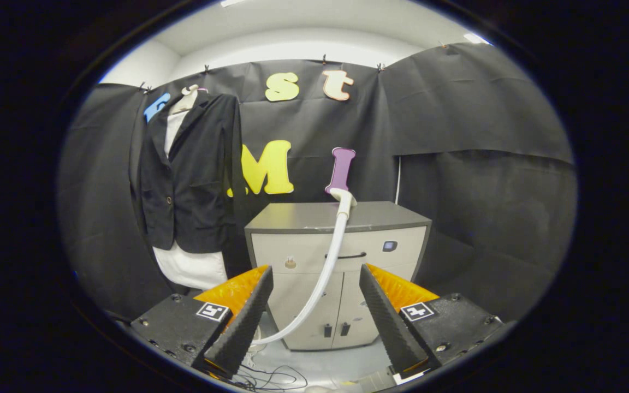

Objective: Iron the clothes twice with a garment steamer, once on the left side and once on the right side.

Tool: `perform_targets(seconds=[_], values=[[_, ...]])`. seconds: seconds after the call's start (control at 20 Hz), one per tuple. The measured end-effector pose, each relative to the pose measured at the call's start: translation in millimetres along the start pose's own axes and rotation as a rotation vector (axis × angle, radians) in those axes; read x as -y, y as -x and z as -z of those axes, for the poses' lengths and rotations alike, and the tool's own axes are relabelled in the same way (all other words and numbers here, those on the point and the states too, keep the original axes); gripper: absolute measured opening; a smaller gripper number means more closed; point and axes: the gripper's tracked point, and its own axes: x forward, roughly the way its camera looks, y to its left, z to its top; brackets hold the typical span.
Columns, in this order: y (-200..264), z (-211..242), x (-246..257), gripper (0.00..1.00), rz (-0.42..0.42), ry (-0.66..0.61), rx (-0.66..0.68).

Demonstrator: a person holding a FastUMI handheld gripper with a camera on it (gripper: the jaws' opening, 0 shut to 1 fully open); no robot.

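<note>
Purple steamer head atop cabinet, well beyond claw; claw spread, empty; jacket hanging beside.

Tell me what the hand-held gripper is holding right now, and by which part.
Nothing. The hand-held gripper is open, its fingers spread apart with the steamer hose passing beyond them, untouched. The steamer head rests on the cabinet.

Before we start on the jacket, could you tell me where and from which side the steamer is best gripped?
Probably by its purple handle, approached head-on from the front. It stands upright above the cabinet top, with the hose hanging below, so the open gripper could close across the handle's narrow width.
</note>
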Motion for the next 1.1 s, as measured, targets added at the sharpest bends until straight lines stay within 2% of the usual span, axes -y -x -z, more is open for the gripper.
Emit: perform_targets(seconds=[0.35, 0.6, 0.75, 1.1], values=[[-19.0, -28.3, 6.4, 0.99, 0.004, -0.003, 0.034], [-42.8, -74.4, 17.0, 0.99, -0.008, -0.008, 0.076], [-70.6, -106.0, 27.2, 0.99, -0.024, 0.000, 0.098], [-160.7, -173.0, 26.0, 0.99, -0.119, 0.011, 0.125]])
